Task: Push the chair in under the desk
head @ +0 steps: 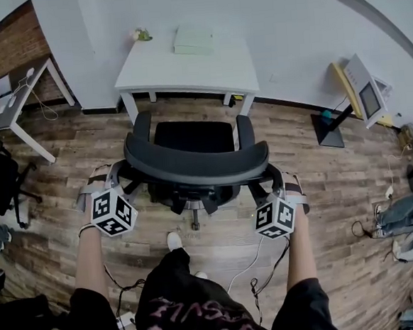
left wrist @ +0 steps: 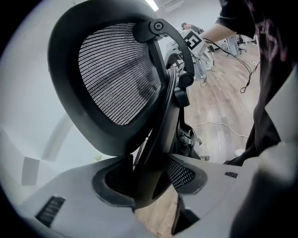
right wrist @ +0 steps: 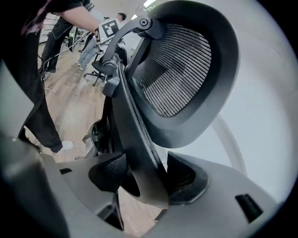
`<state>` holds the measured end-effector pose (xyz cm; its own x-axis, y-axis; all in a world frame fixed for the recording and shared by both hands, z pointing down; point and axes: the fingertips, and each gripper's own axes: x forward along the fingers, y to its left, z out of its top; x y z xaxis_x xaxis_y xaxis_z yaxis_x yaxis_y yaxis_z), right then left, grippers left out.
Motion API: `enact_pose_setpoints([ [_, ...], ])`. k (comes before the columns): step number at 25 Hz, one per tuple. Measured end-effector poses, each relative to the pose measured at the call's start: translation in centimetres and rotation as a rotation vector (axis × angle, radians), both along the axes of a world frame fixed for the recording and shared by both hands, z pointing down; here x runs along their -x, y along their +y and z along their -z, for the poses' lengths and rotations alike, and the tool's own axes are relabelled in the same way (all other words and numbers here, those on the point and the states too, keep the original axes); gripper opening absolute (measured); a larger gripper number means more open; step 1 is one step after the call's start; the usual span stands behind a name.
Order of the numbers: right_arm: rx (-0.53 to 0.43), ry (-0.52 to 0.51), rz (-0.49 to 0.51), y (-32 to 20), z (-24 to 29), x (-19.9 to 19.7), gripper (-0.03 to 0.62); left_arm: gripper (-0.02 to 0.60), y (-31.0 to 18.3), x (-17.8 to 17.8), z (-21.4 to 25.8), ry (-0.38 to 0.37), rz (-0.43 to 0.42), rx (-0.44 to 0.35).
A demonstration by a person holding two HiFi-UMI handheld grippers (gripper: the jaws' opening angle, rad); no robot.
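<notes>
Gripping the chair (head: 196, 165) at both outer edges of its backrest (left wrist: 116, 83) is, I judge, what lets a push run straight instead of swinging the wheeled base round, and that explains where each tool sits. Between the jaws of the left gripper (left wrist: 149, 183) the dark rim of the backrest rises, with a pad pressed on either side of it. The right gripper (right wrist: 144, 183) is clenched the same way on the opposite rim, which slants up from between its pads towards the mesh panel. Both forearms reach forward, roughly parallel and about as far apart as the backrest is wide. The tools tip downward so that their marker cubes face up at the head camera, and the elbows look nearly straight, a pose suited to leaning body weight into the push. Beyond the jaws lies the black seat (head: 193, 135), its front edge close to the near edge of the white desk (head: 185, 73) but not yet beneath it. The chair looks lined up between the desk's legs, so the shove appears under way rather than finished. Farther off than the seat, a pale box (head: 193, 39) rests on the desktop near the wall
</notes>
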<state>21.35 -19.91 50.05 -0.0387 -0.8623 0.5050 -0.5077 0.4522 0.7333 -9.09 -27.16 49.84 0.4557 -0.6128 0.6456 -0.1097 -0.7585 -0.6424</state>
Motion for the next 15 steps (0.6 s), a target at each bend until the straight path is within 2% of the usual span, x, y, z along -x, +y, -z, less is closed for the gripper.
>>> enact_pose_setpoints([
  [15,0.007,-0.001,-0.035,-9.1,0.2,-0.6,0.257,0.238,-9.7,-0.8,0.4,0.007,-0.016,0.004],
])
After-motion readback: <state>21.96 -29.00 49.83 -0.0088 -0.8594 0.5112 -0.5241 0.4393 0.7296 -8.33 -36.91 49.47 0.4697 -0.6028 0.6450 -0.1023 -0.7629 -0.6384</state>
